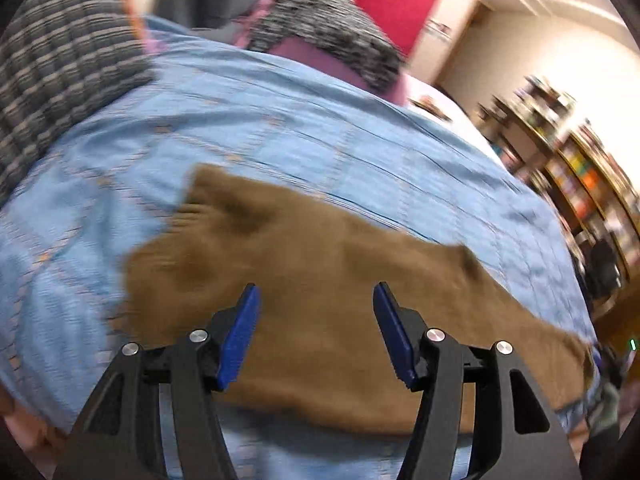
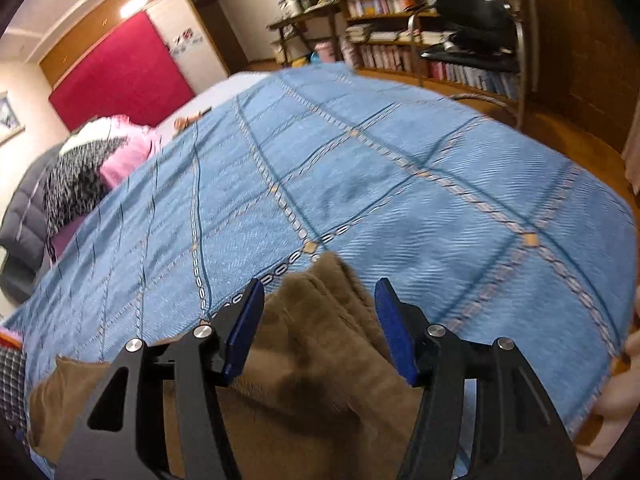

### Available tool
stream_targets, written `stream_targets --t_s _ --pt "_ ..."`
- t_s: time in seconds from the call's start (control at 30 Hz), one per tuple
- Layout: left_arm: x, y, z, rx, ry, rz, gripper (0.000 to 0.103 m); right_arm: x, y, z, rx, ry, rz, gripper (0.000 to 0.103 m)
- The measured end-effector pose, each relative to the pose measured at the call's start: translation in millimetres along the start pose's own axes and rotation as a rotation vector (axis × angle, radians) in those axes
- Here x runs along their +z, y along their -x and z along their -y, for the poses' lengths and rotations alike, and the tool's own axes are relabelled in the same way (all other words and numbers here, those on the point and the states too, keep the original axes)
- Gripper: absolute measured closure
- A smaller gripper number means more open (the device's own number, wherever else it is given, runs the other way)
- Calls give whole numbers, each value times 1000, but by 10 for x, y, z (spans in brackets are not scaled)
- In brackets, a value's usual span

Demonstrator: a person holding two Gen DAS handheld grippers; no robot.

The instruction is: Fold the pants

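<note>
Brown pants (image 1: 320, 280) lie spread across a blue patterned bedspread (image 1: 280, 128). My left gripper (image 1: 316, 300) is open above the pants, its blue pads apart with nothing between them. In the right wrist view the same brown pants (image 2: 320, 360) lie bunched near the bed's near edge, with a raised fold between the fingers. My right gripper (image 2: 320, 296) is open just over that fold, not closed on it. The left view is motion blurred.
A pile of other clothes, black-and-white knit and pink (image 2: 92, 168), lies at the far side of the bedspread (image 2: 400, 184). A dark checked garment (image 1: 60, 80) lies at the left. Bookshelves (image 2: 420, 20) and a black chair (image 2: 472, 24) stand beyond the bed.
</note>
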State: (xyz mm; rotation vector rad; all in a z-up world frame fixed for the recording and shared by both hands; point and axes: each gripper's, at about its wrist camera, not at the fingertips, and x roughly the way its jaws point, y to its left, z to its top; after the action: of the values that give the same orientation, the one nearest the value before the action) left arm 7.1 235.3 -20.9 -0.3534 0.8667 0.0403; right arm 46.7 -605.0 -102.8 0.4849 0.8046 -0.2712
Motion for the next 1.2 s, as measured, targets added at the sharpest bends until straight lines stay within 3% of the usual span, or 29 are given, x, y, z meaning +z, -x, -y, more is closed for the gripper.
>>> stream_targets --t_s 0.07,0.1,0.2,0.3,0.43,0.63,0.77,0.93,1.2 --pt "-30 -152 196 -35 -35 -22 44 -4 -122 -72 -11 38 -31 50" --pt "-53 -229 281 -48 -50 -39 44 -19 -155 -102 -28 58 -36 60" --pt "-149 -485 475 -74 -78 -95 44 -35 -193 -158 -68 101 -26 75" --pt "-260 -713 519 -70 -81 -148 44 -14 -202 -193 -87 120 2 80" --pt "-416 -902 400 -53 -67 -185 44 16 -303 -146 -102 95 13 79" --pt "-485 -922 388 -55 -97 -171 44 -64 -443 -152 -137 141 8 77" --pt "-378 -894 418 -57 -75 -171 44 -47 -322 -131 -121 101 19 70" --pt "-214 -807 421 -67 -72 -123 44 -103 34 -264 -128 129 104 55" --pt "92 -849 50 -20 38 -58 44 -342 218 -502 -67 167 89 53"
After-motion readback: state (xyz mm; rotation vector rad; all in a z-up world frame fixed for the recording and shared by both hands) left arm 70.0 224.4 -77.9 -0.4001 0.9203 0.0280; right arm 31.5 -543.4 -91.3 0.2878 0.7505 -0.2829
